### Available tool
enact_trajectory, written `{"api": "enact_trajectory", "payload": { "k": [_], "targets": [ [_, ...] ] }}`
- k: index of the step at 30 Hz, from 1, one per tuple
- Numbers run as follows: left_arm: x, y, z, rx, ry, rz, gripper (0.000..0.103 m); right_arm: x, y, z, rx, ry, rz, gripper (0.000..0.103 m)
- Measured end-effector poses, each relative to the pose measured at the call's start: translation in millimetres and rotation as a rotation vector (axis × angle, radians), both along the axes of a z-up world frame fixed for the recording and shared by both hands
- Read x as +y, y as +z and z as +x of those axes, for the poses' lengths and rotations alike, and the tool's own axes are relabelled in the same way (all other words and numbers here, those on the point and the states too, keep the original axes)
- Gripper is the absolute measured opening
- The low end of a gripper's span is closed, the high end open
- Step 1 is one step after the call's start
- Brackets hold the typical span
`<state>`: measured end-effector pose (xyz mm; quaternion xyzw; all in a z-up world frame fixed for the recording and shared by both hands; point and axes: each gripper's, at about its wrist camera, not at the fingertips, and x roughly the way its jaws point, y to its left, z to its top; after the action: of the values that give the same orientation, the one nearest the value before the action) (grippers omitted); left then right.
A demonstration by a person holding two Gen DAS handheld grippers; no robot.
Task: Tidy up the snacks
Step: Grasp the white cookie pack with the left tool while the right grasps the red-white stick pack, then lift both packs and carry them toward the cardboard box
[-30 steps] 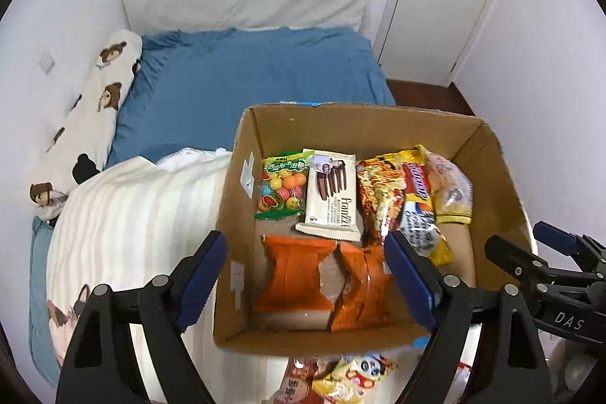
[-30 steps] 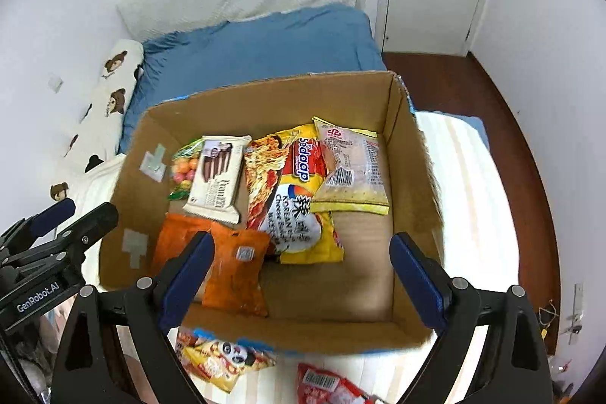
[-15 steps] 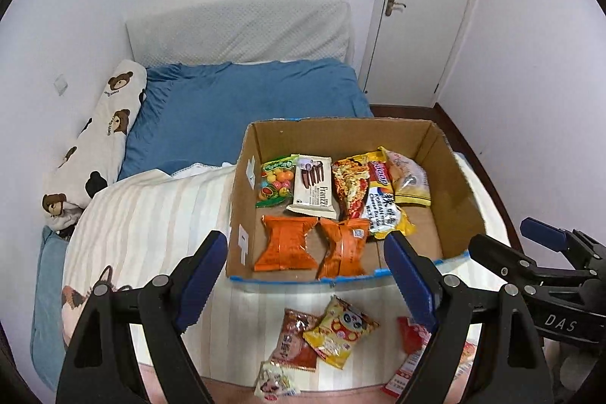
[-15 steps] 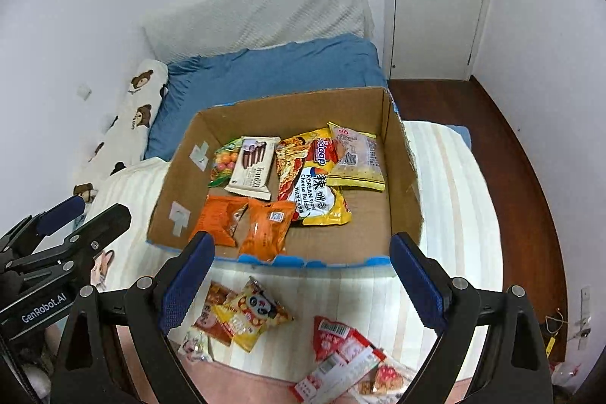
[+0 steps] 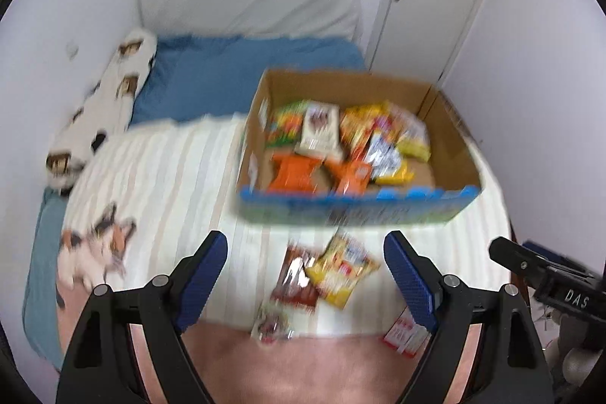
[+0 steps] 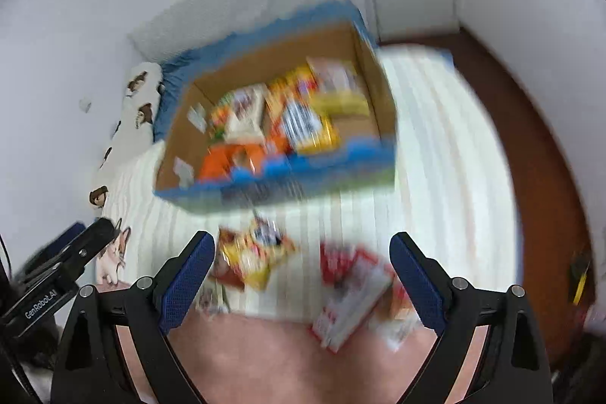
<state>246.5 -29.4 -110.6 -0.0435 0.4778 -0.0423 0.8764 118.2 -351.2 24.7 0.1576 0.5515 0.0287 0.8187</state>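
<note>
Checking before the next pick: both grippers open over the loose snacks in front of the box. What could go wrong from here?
1. The yellow packet overlaps the brown packet; the left gripper could pinch both or drag one.
2. The red-and-white packet and a small packet lie at the striped blanket's near edge; a nudge may push them off.
3. Both views are motion-blurred, so aiming may be off.
</note>
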Motion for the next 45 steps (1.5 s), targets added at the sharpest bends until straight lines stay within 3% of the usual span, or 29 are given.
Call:
{"api": "enact_trajectory", "payload": {
  "k": [4,7,10,14,16,20,22,24,27,29,31,33,34,39,45],
  "targets": [
    [17,-52,-11,0.121,0.060,0.015,0.085,-13,-66,-15,0.134,-0.068,0.040,0.094],
    [26,-85,-20,0.202,0.088,0.031,0.085,-20,-112,-24,0.220,-0.126,0.061,0.080],
    [35,-116,-26,0.275,0.112,0.052,0.085,-17,-142,-24,0.263,-0.148,0.083,0.076],
    [44,-149,-24,0.367,0.144,0.021,0.085,5,-168,-12,0.298,-0.092,0.018,0.071],
    [48,-161,-21,0.405,0.157,-0.006,0.084,17,-180,-8,0.315,-0.048,-0.047,0.058],
    [50,-188,-10,0.495,0.178,-0.094,0.084,30,-182,-11,0.296,0.025,-0.118,0.052],
    [50,-197,-7,0.516,0.180,-0.128,0.084,35,-180,-17,0.302,0.076,-0.124,0.042],
    [47,-205,-3,0.542,0.170,-0.150,0.084,40,-180,-26,0.322,0.130,-0.106,0.039],
    [40,-214,3,0.561,0.150,-0.158,0.084,45,-183,-42,0.362,0.175,-0.079,0.039],
    [34,-220,7,0.563,0.133,-0.149,0.084,41,-185,-49,0.372,0.143,-0.036,0.040],
    [30,-223,12,0.551,0.119,-0.122,0.073,33,-188,-51,0.383,0.083,0.013,0.048],
    [23,-222,13,0.527,0.095,-0.077,0.054,29,-191,-50,0.387,0.021,0.081,0.062],
    [20,-221,12,0.520,0.081,-0.059,0.054,30,-192,-49,0.387,0.002,0.090,0.066],
    [15,-221,-7,0.507,0.068,-0.046,0.054,51,-201,-37,0.383,-0.058,-0.011,0.072],
    [21,-228,-50,0.557,0.049,-0.050,0.054,96,-202,-51,0.319,0.183,-0.214,0.062]
  ]
}}
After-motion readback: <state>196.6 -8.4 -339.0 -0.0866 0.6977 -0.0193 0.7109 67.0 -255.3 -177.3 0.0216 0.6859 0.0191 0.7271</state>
